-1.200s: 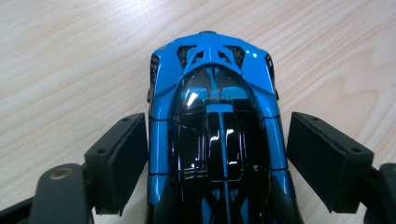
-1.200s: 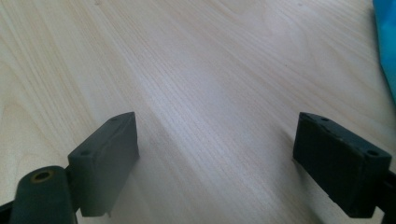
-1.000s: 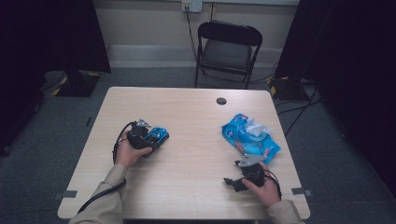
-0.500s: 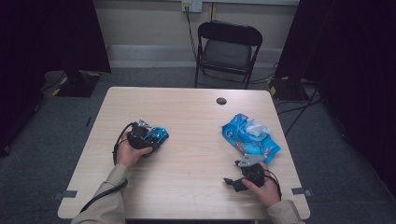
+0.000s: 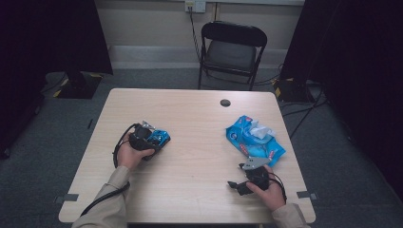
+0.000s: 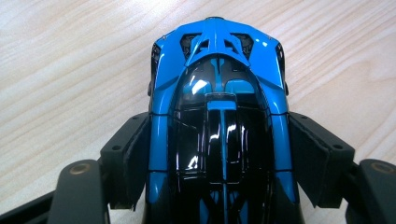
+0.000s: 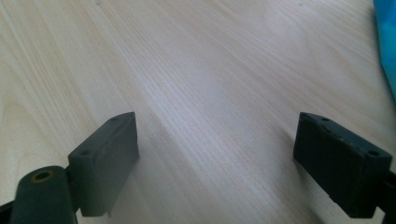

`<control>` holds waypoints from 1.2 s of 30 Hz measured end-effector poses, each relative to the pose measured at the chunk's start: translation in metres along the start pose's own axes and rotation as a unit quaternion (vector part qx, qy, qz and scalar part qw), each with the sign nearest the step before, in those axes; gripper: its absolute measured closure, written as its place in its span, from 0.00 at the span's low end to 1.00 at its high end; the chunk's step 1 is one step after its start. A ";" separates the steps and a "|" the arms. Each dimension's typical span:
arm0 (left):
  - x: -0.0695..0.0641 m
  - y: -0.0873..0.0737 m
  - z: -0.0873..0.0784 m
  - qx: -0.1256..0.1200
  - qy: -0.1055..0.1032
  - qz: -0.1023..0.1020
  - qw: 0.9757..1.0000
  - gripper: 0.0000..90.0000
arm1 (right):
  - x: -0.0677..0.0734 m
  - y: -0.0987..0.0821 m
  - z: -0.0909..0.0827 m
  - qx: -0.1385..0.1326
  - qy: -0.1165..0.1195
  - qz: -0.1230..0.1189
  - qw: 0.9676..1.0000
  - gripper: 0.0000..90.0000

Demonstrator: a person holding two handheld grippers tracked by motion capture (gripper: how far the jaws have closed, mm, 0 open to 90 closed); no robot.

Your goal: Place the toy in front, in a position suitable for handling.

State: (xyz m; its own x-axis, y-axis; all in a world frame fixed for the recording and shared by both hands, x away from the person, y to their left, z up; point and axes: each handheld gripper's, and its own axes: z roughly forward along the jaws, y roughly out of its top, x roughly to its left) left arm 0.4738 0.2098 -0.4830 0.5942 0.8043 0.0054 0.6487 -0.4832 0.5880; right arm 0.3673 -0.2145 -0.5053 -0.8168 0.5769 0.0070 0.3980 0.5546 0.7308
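A blue and black toy car (image 6: 217, 79) rests on the wooden table (image 5: 199, 123), left of centre. My left gripper (image 6: 219, 140) straddles it from behind. Its jaws have just been closing, and both pads (image 6: 135, 154) now lie against the car's sides. In the high view the car (image 5: 160, 137) pokes out to the right of my left gripper (image 5: 153, 141). My right gripper (image 7: 217, 140) stands open low over bare wood near the table's front right, nothing between its jaws. In the high view my right gripper (image 5: 236, 185) points left.
A blue packet of wipes (image 5: 254, 137), with a white sheet sticking out, lies just beyond my right hand; its edge (image 7: 385, 42) shows in the right gripper view. A small dark round hole (image 5: 225, 102) sits near the table's far edge. A folding chair (image 5: 231, 50) stands behind the table.
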 end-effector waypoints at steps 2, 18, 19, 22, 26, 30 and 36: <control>-0.001 0.000 -0.001 0.002 0.003 0.003 1.000 0.31 | 0.000 0.000 0.000 0.000 0.000 0.000 1.000 0.15; -0.018 0.016 -0.019 -0.001 -0.013 0.030 0.999 0.31 | 0.000 0.000 0.000 0.000 0.000 0.000 1.000 0.15; -0.022 0.016 -0.020 -0.002 -0.016 0.033 0.999 0.31 | 0.000 0.000 0.000 0.000 0.000 0.000 1.000 0.15; -0.031 0.018 -0.021 -0.004 -0.027 0.036 0.999 0.31 | 0.000 0.000 0.000 0.000 0.000 0.000 1.000 0.15; -0.057 0.022 -0.020 -0.002 -0.047 0.061 0.997 0.31 | 0.000 0.000 0.000 0.000 0.000 0.000 1.000 0.15; -0.078 0.023 -0.014 0.000 -0.066 0.072 0.995 0.31 | 0.000 0.000 0.000 0.000 0.000 0.000 1.000 0.15; -0.102 0.022 -0.002 0.010 -0.076 0.096 0.992 0.31 | 0.000 0.000 0.000 0.000 0.000 0.000 1.000 0.15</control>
State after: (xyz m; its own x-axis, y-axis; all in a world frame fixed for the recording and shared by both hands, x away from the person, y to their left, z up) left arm 0.4270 0.1175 -0.4692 0.7719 0.6356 -0.0080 0.5252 -0.6306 0.5715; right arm 0.3672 -0.2145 -0.5053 -0.8168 0.5769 0.0080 0.3988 0.5545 0.7304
